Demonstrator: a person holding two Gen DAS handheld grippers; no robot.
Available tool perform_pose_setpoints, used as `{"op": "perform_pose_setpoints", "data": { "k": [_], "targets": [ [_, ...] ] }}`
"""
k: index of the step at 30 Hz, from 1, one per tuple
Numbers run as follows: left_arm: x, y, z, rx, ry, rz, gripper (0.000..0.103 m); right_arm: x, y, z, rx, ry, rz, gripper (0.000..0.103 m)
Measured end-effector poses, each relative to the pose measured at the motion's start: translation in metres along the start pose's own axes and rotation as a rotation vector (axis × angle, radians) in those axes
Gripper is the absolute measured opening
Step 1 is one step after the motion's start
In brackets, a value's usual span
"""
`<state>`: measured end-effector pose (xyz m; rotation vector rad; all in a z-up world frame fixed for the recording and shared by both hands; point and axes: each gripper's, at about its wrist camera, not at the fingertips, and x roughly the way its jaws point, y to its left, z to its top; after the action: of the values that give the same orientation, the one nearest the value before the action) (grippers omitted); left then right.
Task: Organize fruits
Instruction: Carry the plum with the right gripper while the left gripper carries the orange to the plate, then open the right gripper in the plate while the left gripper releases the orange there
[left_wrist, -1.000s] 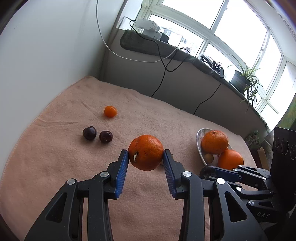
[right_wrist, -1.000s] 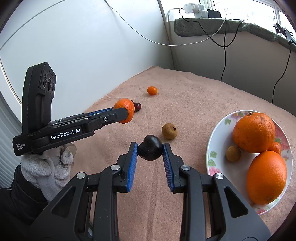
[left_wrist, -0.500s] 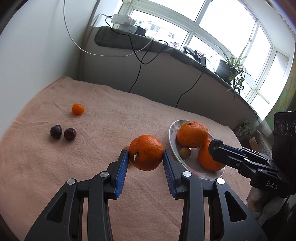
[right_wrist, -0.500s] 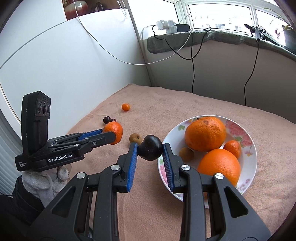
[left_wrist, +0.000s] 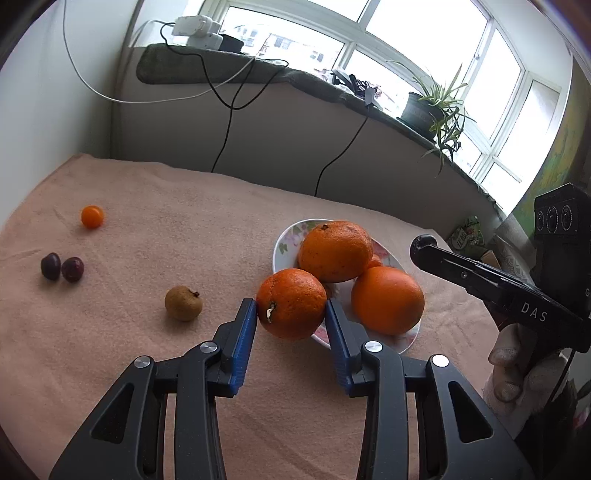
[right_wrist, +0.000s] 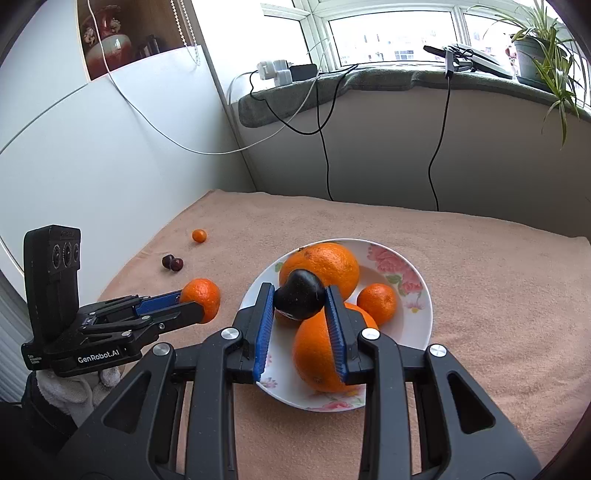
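Left wrist view: left gripper (left_wrist: 291, 314) was clamped on a round orange mandarin (left_wrist: 291, 303), pads on both sides, held clear of the peach terry towel (left_wrist: 184, 206) just short of the white floral plate's near rim (left_wrist: 280, 243), probably for a drop w/ the two big oranges (left_wrist: 335, 251) there. A brown longan-like fruit (left_wrist: 183, 303), two dark cherries (left_wrist: 62, 267) & a tiny orange kumquat (left_wrist: 92, 216) lay toward the towel's left edge, unsorted.

Right wrist view: right gripper (right_wrist: 300, 300) was pinched on a dark glossy plum (right_wrist: 300, 294), above the plate (right_wrist: 421, 295), over the oranges; looked ready for release. Small tangerine (right_wrist: 376, 303) sat inside.
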<state>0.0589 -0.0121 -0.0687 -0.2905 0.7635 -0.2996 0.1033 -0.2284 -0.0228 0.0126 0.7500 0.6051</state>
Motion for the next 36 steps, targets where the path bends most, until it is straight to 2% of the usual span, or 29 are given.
{"op": "perform_pose_setpoints", "data": {
  "k": [20,36],
  "targets": [
    [0.022,-0.042,-0.005,0.078,0.06,-0.046,0.037,0.019,-0.052,0.005,0.076,0.029,-0.056,0.029],
    [0.026,-0.049,-0.003,0.093,0.067,-0.036,0.037,0.03,-0.058,0.006,0.085,0.044,-0.077,0.029]
  ]
}}
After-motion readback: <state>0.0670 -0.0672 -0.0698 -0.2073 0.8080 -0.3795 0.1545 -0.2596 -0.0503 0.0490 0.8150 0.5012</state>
